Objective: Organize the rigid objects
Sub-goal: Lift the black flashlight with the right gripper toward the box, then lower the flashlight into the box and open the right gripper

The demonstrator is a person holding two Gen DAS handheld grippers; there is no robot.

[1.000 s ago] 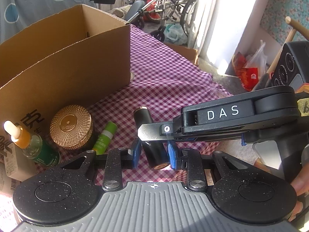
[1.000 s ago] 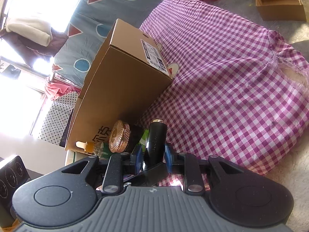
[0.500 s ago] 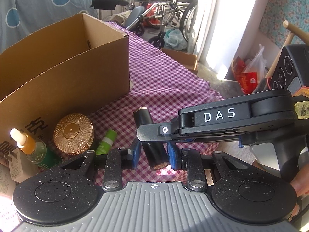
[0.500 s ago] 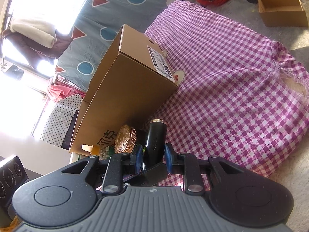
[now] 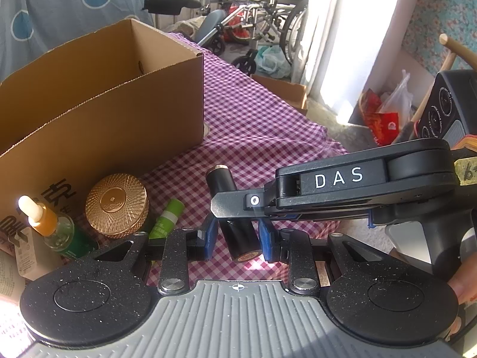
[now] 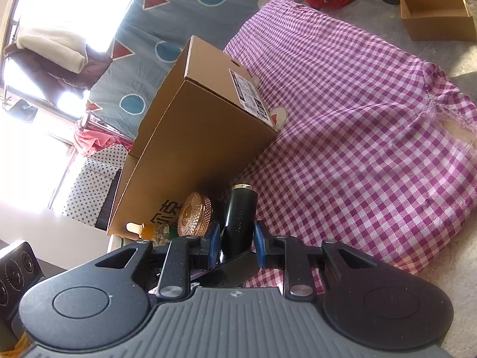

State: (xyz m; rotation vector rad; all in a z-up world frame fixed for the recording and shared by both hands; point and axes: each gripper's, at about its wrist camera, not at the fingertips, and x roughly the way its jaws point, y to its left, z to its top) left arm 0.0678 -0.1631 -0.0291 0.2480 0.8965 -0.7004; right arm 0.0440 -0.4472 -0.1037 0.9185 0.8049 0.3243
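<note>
Black and capped in gold at both ends, a slim tube [image 5: 235, 226] is pinched by both grippers at once. In the left wrist view the left gripper [image 5: 238, 237] has its blue fingers [image 5: 212, 232] pressed on the sides of the tube near its lower end, and the tube juts up and away from them, lifted off the purple checked cloth [image 5: 268, 125]. The right gripper [image 5: 238, 208], marked DAS, reaches in from the right and crosses the tube just above the left fingers. In the right wrist view the right gripper [image 6: 237, 241] shows its own blue fingers [image 6: 258, 240] closed on the tube [image 6: 240, 217], which stands out ahead of them with its gold rim at the far tip.

Left of the left fingers and close to them lies a green stick [image 5: 167, 217], and just beyond it a round gold jar [image 5: 117, 204] with a patterned lid. Further left stands a green dropper bottle [image 5: 52, 229] with an orange neck and cream bulb. All three sit at the foot of an open cardboard box [image 5: 104, 113], which rises behind them, left of and beyond the fingers. From the right wrist view the same box [image 6: 202, 137] stands ahead and left of the fingers, bearing a white label on its end. A fingertip of the person's hand [image 5: 463, 286] shows at the right edge, under the right gripper's handle.
</note>
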